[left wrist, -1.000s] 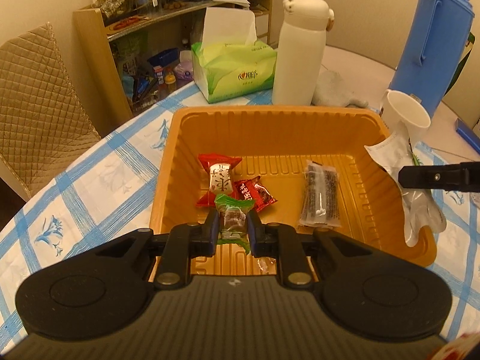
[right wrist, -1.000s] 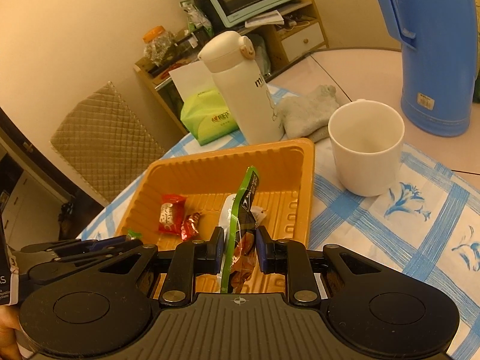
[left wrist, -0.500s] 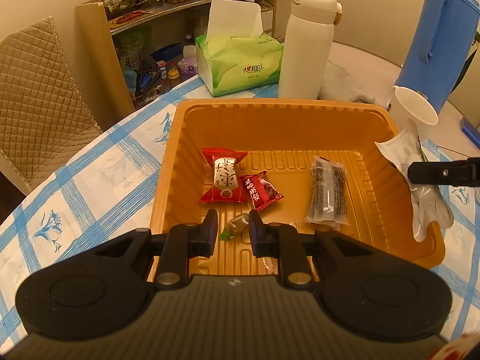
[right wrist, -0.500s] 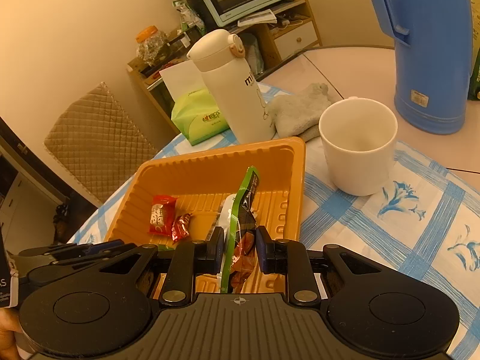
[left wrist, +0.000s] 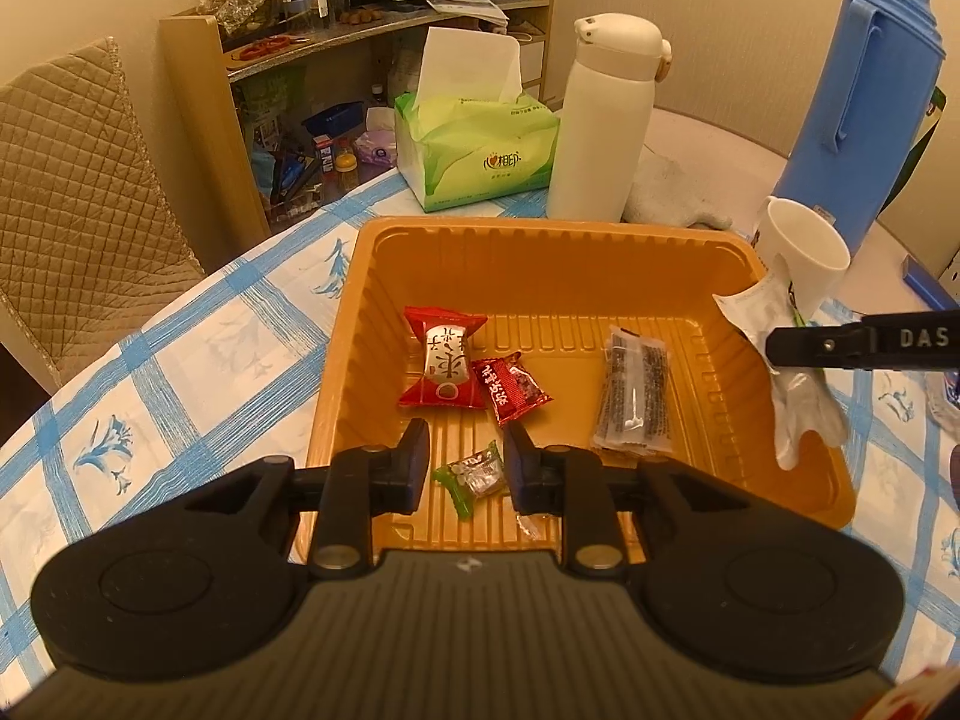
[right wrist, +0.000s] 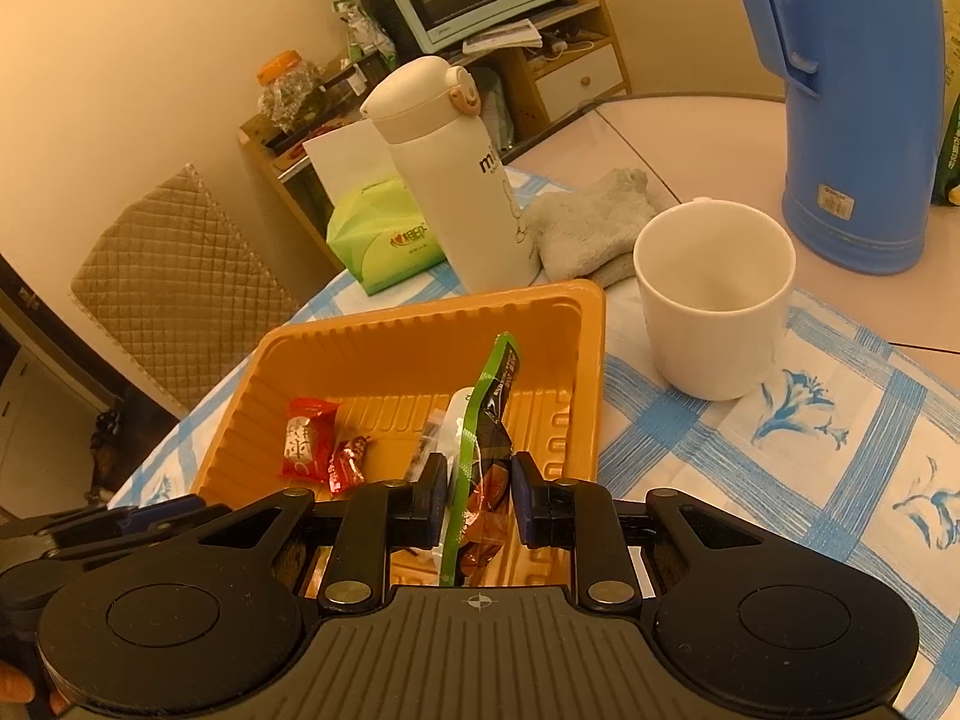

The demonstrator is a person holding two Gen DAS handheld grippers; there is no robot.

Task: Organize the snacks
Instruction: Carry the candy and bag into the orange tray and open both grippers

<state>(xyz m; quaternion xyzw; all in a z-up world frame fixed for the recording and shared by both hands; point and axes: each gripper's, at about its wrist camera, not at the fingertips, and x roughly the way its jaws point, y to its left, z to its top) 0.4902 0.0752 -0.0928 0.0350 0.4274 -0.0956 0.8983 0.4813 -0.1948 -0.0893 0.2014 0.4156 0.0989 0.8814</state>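
Left gripper point(left wrist: 466, 461), jaws apart, hovers above a green candy point(left wrist: 471, 476); right gripper point(right wrist: 478, 495) apparently clamps an upright snack packet point(right wrist: 486, 450) over the tray's point(right wrist: 591, 372) right side.

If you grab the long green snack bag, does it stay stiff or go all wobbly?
Probably wobbly: the green snack bag held in the right gripper bends and creases above the fingers. It looks thin and light, and its shiny film may be slippery.

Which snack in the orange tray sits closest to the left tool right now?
The small green-ended clear candy, lying on the orange tray floor between the open fingers of the left tool. The two red wrappers and the dark clear packet lie farther in.
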